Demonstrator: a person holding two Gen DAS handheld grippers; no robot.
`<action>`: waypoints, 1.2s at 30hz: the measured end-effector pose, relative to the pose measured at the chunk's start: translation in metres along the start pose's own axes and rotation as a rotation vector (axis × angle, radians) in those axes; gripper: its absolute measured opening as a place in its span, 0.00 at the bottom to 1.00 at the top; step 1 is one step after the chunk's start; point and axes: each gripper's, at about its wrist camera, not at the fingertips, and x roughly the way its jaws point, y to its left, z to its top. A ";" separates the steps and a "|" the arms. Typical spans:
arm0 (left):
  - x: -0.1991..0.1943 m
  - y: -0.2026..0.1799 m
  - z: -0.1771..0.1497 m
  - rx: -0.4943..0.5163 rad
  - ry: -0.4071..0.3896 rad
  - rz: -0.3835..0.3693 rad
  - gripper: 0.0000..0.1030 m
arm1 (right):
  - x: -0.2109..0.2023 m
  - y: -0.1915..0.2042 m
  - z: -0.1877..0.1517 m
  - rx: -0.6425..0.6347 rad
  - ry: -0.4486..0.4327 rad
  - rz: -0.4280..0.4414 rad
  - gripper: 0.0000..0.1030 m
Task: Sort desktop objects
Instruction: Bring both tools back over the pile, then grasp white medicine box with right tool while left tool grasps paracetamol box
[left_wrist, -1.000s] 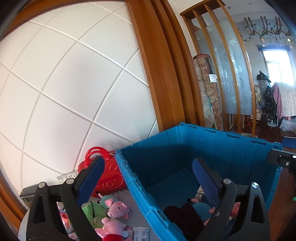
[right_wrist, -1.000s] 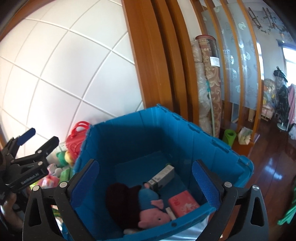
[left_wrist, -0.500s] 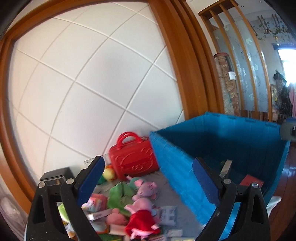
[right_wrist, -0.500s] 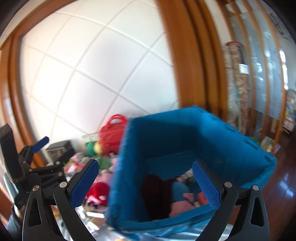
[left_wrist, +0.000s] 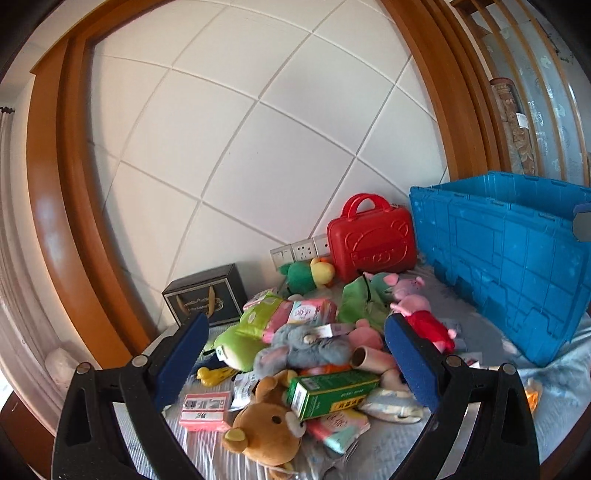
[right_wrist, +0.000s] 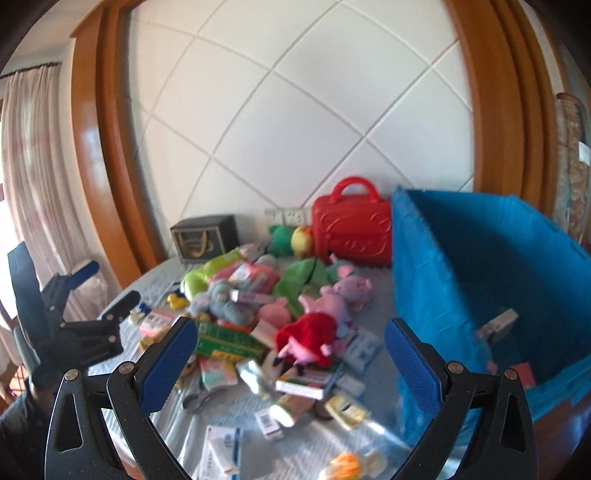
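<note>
A heap of toys and boxes lies on the grey-clothed table (left_wrist: 554, 373). In the left wrist view I see a brown plush bear (left_wrist: 267, 430), a green box (left_wrist: 332, 393), a grey plush (left_wrist: 306, 347) and a pink pig in red (left_wrist: 424, 317). My left gripper (left_wrist: 295, 363) is open and empty above the heap's near side; it also shows in the right wrist view (right_wrist: 107, 299). My right gripper (right_wrist: 290, 360) is open and empty above the pig in red (right_wrist: 308, 338). The blue crate (right_wrist: 480, 280) stands at the right, with a few items inside.
A red toy suitcase (left_wrist: 371, 243) and a dark box (left_wrist: 207, 295) stand against the white tiled wall. A green and yellow plush (left_wrist: 306, 275) lies by wall sockets (left_wrist: 299, 251). Small packets and a tube (right_wrist: 291, 406) are scattered near the table's front.
Both grippers have swung left, away from above the blue crate, and now face the heap of toys. Both stay open and empty.
</note>
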 end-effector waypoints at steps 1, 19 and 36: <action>0.003 0.008 -0.010 0.000 0.020 -0.009 0.95 | 0.007 0.011 -0.009 0.001 0.028 0.014 1.00; 0.022 0.023 -0.107 -0.055 0.213 -0.129 0.95 | 0.141 0.105 -0.189 -0.109 0.524 0.227 0.85; 0.026 -0.015 -0.190 -0.180 0.459 -0.074 0.94 | 0.208 0.106 -0.239 -0.309 0.681 0.298 0.26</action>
